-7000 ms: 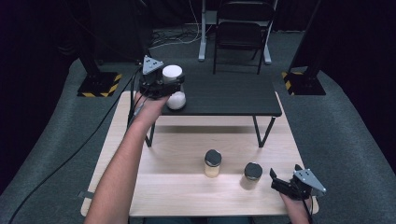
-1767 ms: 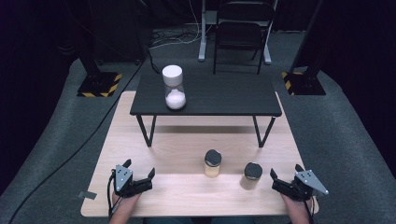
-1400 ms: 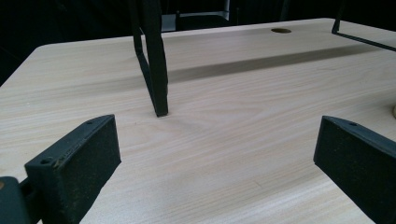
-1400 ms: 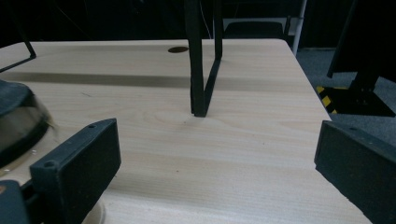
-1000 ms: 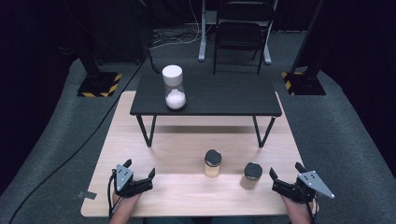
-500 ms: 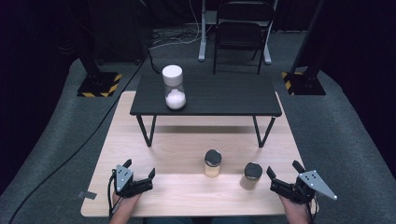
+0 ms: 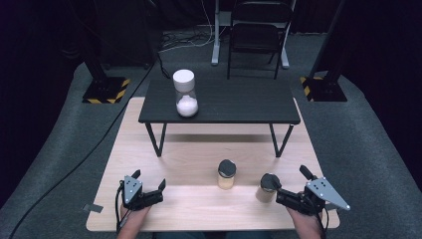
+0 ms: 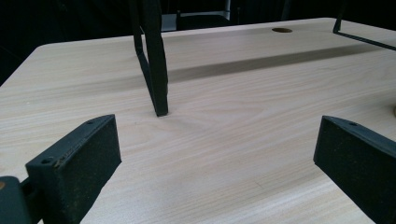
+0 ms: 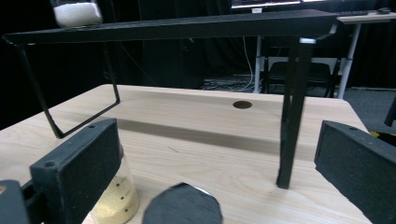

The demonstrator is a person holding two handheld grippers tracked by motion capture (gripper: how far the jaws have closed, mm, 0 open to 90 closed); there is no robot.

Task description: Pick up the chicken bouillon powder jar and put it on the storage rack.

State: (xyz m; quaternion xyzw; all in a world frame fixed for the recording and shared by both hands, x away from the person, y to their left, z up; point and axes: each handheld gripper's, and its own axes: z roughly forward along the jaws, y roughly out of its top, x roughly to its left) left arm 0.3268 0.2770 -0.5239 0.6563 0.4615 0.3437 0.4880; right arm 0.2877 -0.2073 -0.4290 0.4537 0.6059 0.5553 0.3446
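Note:
Two black-lidded jars stand on the wooden table (image 7: 199,149): the middle jar (image 7: 227,174), with yellowish grains, and the right jar (image 7: 268,186). My right gripper (image 7: 291,183) is open just right of the right jar. In the right gripper view its lid (image 9: 182,205) lies low between the open jaws of my right gripper (image 9: 215,154), and the middle jar (image 9: 116,198) peeks out behind the left jaw. My left gripper (image 7: 149,180) rests open and empty near the front left edge. In its own view my left gripper (image 8: 215,154) has bare wood between its jaws.
A low black shelf (image 7: 234,102) stands across the back of the table, carrying a white-lidded jar of white powder (image 7: 185,94). Its thin legs (image 8: 156,70) (image 9: 289,130) come down onto the wood. A chair (image 7: 256,35) and stand bases sit beyond on the carpet.
Earlier my left gripper was up at the white jar on the shelf; it has come back to the front edge. Over the last second my right gripper edged left toward the right jar.

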